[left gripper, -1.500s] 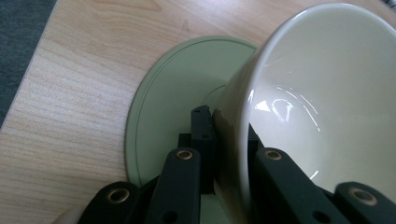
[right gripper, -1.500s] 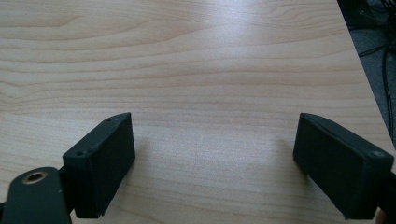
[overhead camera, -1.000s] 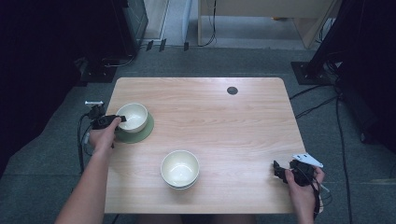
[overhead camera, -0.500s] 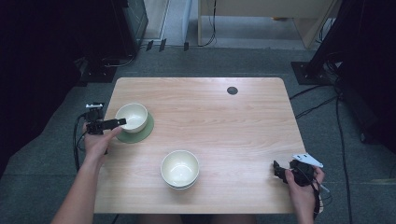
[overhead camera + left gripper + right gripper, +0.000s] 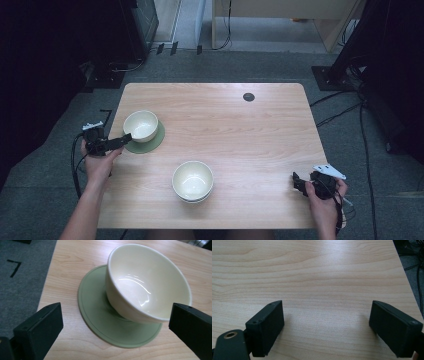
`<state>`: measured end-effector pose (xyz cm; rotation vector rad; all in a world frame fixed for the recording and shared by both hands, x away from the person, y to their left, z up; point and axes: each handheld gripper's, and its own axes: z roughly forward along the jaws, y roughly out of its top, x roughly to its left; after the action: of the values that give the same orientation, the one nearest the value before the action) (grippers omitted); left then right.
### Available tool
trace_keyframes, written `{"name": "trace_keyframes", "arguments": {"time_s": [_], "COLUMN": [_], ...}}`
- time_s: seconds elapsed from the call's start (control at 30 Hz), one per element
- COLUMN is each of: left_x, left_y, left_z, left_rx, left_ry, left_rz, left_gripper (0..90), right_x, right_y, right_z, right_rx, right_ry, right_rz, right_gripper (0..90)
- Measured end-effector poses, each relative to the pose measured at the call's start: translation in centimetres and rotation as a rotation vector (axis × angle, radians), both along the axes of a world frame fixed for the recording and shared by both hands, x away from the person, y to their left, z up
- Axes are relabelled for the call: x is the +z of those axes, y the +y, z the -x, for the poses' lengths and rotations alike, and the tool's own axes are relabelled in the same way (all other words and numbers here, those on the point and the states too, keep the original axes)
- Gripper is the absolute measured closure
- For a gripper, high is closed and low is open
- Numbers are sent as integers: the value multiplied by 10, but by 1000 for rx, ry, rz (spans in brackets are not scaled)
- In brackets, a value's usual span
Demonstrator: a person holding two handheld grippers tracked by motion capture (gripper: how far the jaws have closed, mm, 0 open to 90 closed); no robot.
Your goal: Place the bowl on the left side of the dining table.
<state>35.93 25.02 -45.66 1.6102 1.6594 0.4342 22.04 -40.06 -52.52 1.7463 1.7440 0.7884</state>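
So the left tongs (image 5: 125,138) are sitting at the left edge of the counter (image 5: 260,135), jaws spread wide with nothing between them. They've just been opening, and the cream bowl (image 5: 141,125) is clear of them. That bowl stands upright on a green saucer (image 5: 150,144) in the left-middle of the high view, just to the right of the tong tips. In the left gripper view the bowl (image 5: 147,282) fills the upper right, with the saucer (image 5: 100,312) poking out from under it toward the lower left, so its near rim faces the tongs.

What matters next, I reckon, is the second bowl (image 5: 193,180), which sits lower centre in the high view and looks stacked on another one. It lies between the two hands, a bit nearer the left one.

The right tongs (image 5: 299,183) rest at the lower right of the frame, jaws also apart over bare wood, well away from both bowls.
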Motion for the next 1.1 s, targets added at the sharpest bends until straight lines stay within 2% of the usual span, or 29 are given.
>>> {"name": "trace_keyframes", "arguments": {"time_s": [0.07,0.27,0.5,0.73,1.1], "left_x": [0,2,-2,-11,-24], "left_y": [-2,-6,-6,-8,-9], "left_z": [4,18,37,56,81], "left_rx": [11,13,-4,2,-11], "left_ry": [-8,-32,-55,-70,-64], "left_rz": [-28,-67,-52,-92,-115], "left_gripper": [0,0,0,0,0], "right_x": [0,0,0,0,0], "right_y": [0,0,0,0,0], "right_z": [0,0,0,0,0], "right_rx": [1,0,0,1,0], "right_ry": [-1,0,0,-1,1], "right_rz": [1,0,0,1,0], "right_gripper": [124,124,124,124,124]}}
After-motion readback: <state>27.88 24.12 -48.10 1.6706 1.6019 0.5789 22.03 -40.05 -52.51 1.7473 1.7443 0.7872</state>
